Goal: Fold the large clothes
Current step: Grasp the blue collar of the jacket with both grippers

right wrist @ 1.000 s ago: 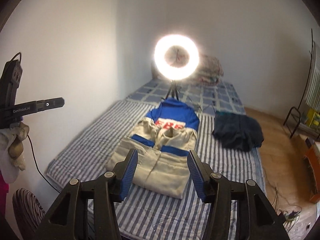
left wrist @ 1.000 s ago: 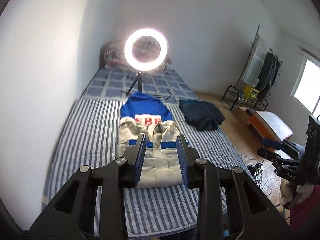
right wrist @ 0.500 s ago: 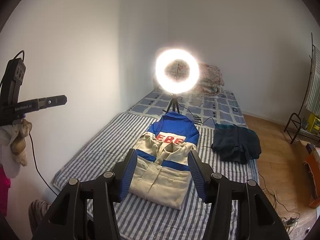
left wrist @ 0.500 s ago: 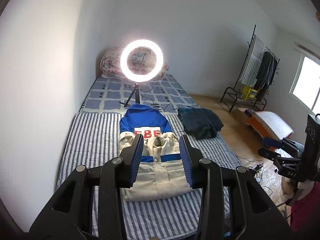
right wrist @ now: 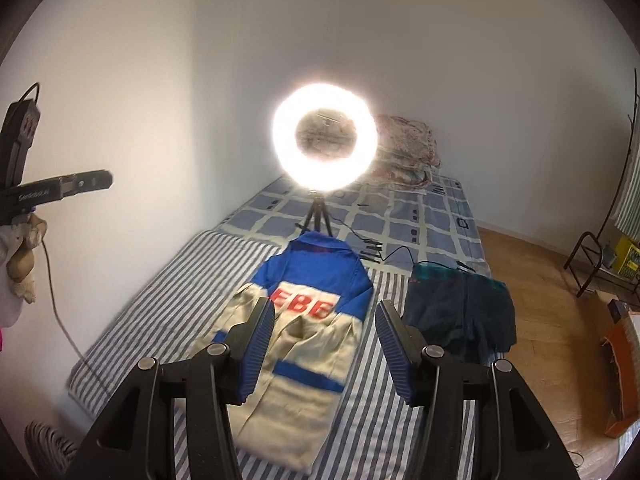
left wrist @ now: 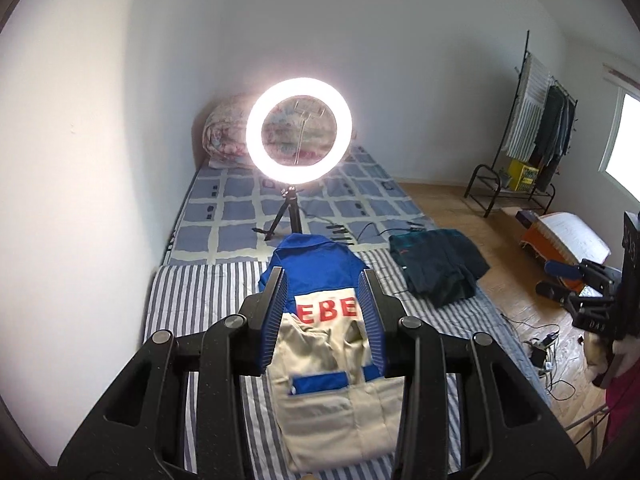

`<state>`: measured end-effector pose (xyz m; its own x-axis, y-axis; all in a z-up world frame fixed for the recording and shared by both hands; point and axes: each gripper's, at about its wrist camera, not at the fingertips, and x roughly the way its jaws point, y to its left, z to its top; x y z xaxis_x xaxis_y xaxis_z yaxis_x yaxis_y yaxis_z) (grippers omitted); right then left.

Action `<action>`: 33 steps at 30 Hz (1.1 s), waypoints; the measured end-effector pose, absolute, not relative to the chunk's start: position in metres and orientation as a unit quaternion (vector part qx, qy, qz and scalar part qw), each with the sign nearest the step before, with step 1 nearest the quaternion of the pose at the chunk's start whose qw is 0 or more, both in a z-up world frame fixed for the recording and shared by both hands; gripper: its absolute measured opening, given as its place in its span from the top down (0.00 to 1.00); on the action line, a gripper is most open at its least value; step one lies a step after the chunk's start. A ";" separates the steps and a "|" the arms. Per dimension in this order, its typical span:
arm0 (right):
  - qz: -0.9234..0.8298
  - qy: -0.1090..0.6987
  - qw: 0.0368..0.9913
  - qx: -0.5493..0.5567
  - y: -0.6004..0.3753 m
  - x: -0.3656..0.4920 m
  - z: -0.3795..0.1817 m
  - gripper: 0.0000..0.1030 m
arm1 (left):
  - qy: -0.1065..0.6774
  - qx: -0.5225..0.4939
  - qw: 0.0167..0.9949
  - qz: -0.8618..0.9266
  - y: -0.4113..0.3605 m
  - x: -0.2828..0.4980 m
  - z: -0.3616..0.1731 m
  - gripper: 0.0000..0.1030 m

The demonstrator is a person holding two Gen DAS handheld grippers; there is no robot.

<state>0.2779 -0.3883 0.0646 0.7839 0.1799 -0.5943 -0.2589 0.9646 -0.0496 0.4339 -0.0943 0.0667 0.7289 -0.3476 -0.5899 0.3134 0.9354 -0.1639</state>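
Jacket [left wrist: 320,344], blue and cream, red letters "EBE" across a cream band: one item, lying partly folded on the striped mattress [left wrist: 192,300], collar end toward the ring light [left wrist: 299,140]. From my right wrist view the same jacket [right wrist: 304,320] lies lengthwise down the middle of the striped mattress [right wrist: 168,300].

Left gripper [left wrist: 325,320]: I hold it above the bed, jaws apart, nothing between the blue pads; the jacket shows through the gap, well below.

Right gripper [right wrist: 325,344]: I hold it raised likewise, jaws apart and empty, pointing toward the jacket's near half.

Ring light, lit, on a small tripod [left wrist: 286,216]: stands on the checked blue bedding [left wrist: 224,208] just beyond the jacket's collar.

Dark garment [left wrist: 438,264]: a second item, lying loosely folded at the right edge of the mattress, beside the jacket and apart from it.

Floral quilt [left wrist: 228,136]: rolled at the head of the bed against the wall.

Clothes rack [left wrist: 536,120]: on the wooden floor to the right, with garments hanging.

Cables [left wrist: 548,352]: on the floor near the bed's right side.
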 end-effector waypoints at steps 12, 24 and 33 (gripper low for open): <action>0.129 0.386 0.913 -0.032 -0.424 0.468 -0.058 0.47 | 0.430 -0.035 0.884 -0.181 -0.104 0.636 -0.116 0.64; 0.138 0.450 0.882 -0.003 -0.437 0.604 -0.179 0.47 | 0.505 -0.043 0.842 -0.182 -0.118 0.758 -0.269 0.64; 0.138 0.474 0.869 -0.022 -0.422 0.665 -0.231 0.47 | 0.532 -0.010 0.828 -0.177 -0.139 0.816 -0.320 0.64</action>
<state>0.6647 -0.4221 -0.2315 0.5122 0.2194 -0.8304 -0.2612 0.9608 0.0928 0.8160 -0.1394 -0.3203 0.3717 -0.3041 -0.8772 0.2832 0.9369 -0.2048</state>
